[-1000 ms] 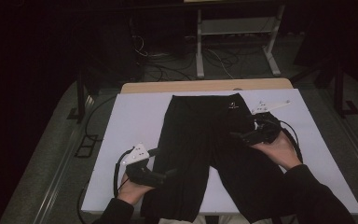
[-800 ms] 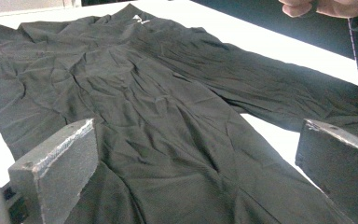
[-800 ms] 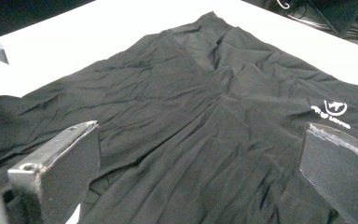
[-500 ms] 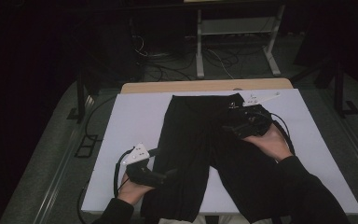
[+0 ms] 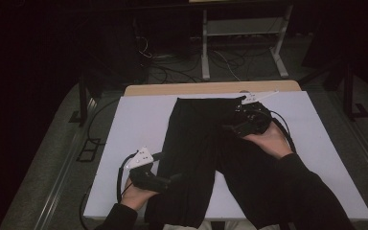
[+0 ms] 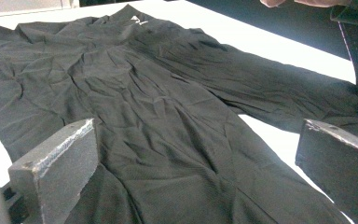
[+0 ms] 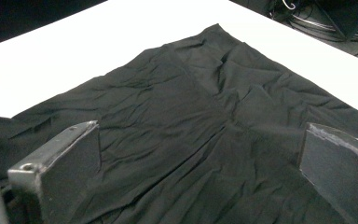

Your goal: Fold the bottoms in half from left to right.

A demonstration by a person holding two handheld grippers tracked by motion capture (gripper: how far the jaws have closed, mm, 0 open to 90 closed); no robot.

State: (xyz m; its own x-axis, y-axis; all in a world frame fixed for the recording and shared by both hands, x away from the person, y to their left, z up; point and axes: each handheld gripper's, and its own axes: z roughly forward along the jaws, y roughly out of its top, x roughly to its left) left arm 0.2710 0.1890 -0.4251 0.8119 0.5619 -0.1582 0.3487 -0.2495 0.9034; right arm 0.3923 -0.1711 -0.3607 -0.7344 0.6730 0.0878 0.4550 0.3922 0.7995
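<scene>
left hand-held gripper [image 5: 172,178]: hovering at the near edge of the white counter [image 5: 139,120], jaws spread wide and holding nothing, lining up beside the outer edge of one trouser leg, likely for a pinch.
black trousers [image 5: 196,143]: lying flat and wrinkled along the middle of the counter, legs running toward the person and the leg ends hanging off the near edge, waistband at the far end; spread out this way, it seems, for smoothing or folding.
trouser legs: parting into a v, with white counter showing between them in the left gripper view.
right hand-held gripper [image 5: 230,128]: poised over the upper right part of the trousers, near the hip, jaws wide and empty, apparently closing in on the waist end.
beyond the counter: a wooden strip [image 5: 211,88] edging the far side, then cables [image 5: 172,67] trailing over a dark floor.
</scene>
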